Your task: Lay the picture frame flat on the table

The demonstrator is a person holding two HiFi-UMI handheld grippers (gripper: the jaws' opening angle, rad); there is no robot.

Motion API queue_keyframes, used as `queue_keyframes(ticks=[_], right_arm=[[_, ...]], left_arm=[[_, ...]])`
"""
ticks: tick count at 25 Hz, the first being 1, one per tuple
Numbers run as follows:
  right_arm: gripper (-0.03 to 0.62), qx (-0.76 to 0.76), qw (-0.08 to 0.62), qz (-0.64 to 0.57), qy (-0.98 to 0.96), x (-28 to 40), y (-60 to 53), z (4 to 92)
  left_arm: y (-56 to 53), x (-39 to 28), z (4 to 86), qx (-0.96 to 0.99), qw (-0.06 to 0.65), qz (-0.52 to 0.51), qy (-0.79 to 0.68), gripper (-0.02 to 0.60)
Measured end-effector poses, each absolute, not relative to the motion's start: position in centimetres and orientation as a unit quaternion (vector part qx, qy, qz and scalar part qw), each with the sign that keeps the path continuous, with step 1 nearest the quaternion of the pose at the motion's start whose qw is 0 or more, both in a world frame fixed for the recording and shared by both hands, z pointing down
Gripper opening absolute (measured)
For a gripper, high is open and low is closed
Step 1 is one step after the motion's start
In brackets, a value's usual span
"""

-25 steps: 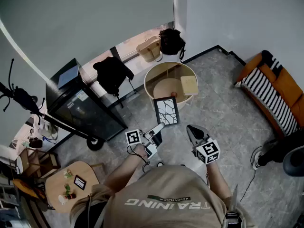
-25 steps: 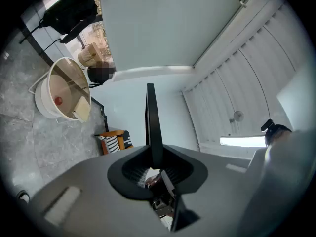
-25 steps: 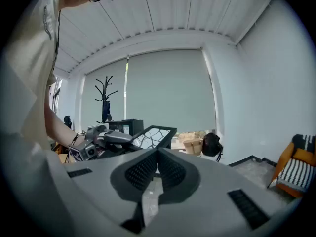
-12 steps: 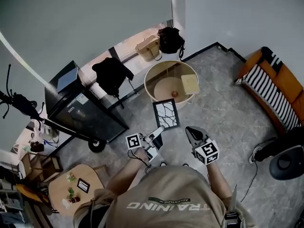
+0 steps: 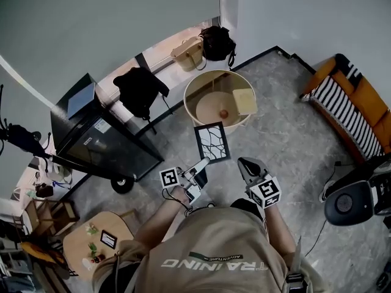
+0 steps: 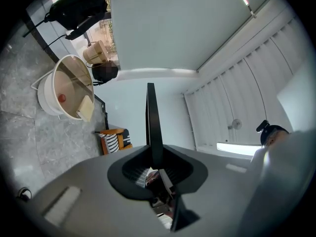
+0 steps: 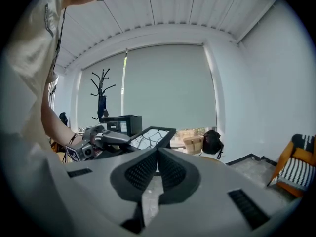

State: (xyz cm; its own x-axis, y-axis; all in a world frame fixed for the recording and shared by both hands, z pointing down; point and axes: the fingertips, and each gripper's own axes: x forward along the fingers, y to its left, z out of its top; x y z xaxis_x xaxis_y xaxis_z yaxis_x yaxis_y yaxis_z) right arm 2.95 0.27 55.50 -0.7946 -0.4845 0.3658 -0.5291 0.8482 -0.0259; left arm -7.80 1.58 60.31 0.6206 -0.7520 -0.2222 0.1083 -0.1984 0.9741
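Note:
The picture frame [image 5: 212, 142] is black with a white branch pattern, and it hangs in the air in front of the person. My left gripper [image 5: 204, 163] is shut on its near edge. In the left gripper view the frame [image 6: 150, 117] shows edge-on, standing up from between the jaws [image 6: 153, 164]. My right gripper [image 5: 243, 163] is to the right of the frame, shut and holding nothing. From the right gripper [image 7: 157, 168] view the frame [image 7: 153, 135] tilts up at the left. The round cream table [image 5: 194, 88] with a raised rim stands just beyond the frame.
A small orange ball [image 5: 223, 113] and a pale square block [image 5: 244, 101] lie on the round table. A black cabinet on wheels [image 5: 101, 142] is at the left, bags [image 5: 215, 43] sit by the window, and a striped orange seat [image 5: 354, 112] is at the right. A round stool base [image 5: 345, 203] stands nearby.
Both grippers have sunk a little, and the frame has moved with the left one. The head view has shifted, and a round stool base now shows at the right.

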Motion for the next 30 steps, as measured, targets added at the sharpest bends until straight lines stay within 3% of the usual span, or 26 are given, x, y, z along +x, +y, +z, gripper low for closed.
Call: queue_keyframes(ticks=[11,19,30], right_arm=[[0.008,0.306,0.17,0.058,-0.935,3.9,7.7,55.3],[0.008,0.274,0.166,0.056,-0.946,5.1,-1.6,56.7],[0.008,0.266,0.174,0.073,-0.945,6.9,-5.4,56.4]], left_arm=[[8.6,-7.2,59.9,0.697,0.588,-0.355,-0.208,0.074],[0.9,-6.6,61.2,0.688,0.584,-0.359,-0.237,0.074],[-2.8,-5.1,60.9,0.681,0.582,-0.376,-0.238,0.074]])
